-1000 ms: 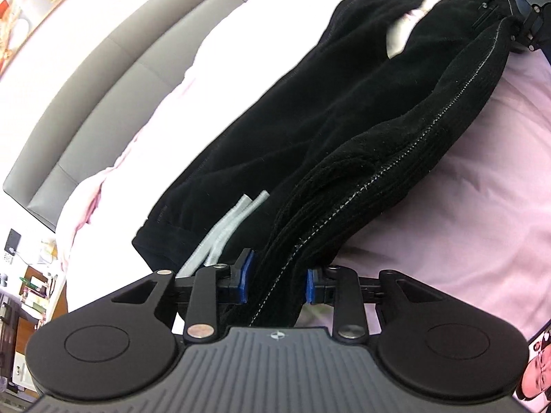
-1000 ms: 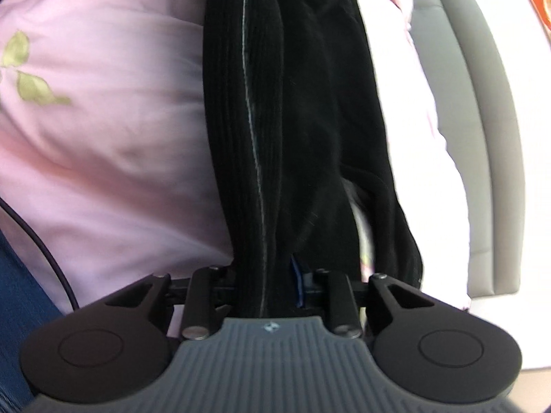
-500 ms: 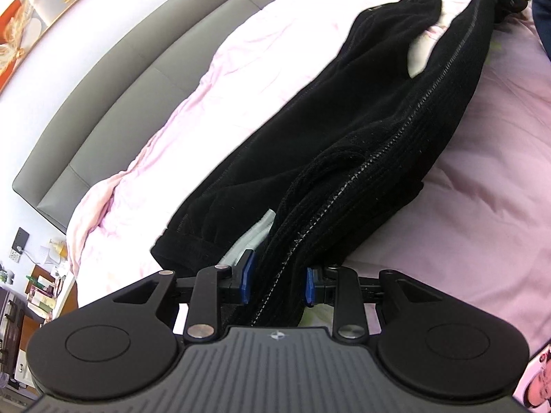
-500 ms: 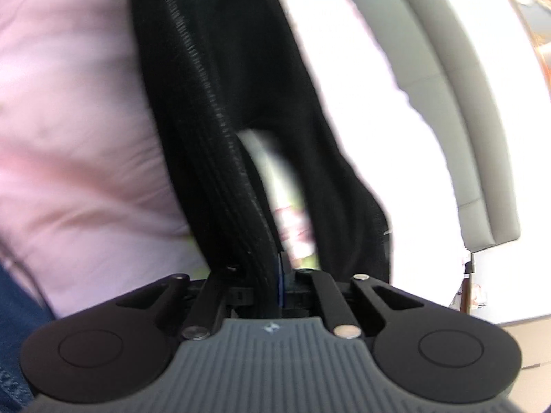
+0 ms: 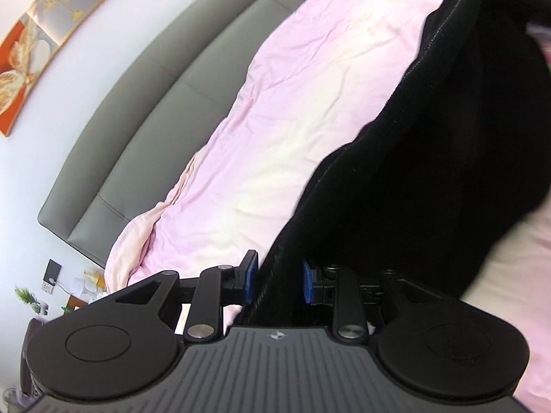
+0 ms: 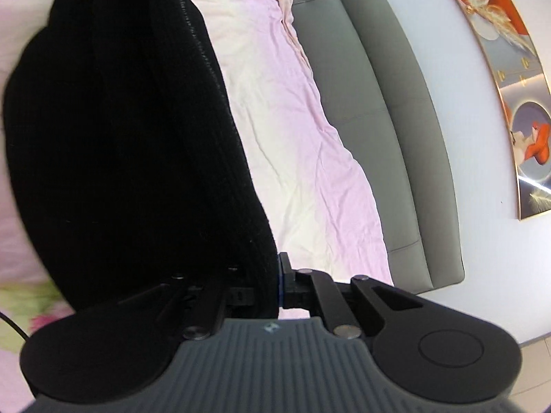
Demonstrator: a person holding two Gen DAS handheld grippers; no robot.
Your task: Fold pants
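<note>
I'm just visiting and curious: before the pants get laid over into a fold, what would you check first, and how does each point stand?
1. Left gripper has cloth: ok, the black pants run between its blue pads.
2. Right gripper has cloth: ok, shut tight on the ribbed edge.
3. Pants off the pink bedding: cannot tell; the lower part is hidden.
4. Landing area free: ok, bare bedding lies between pants and grey headboard.
5. Cloth hangs smooth: cannot tell; it is bunched and dark.
</note>
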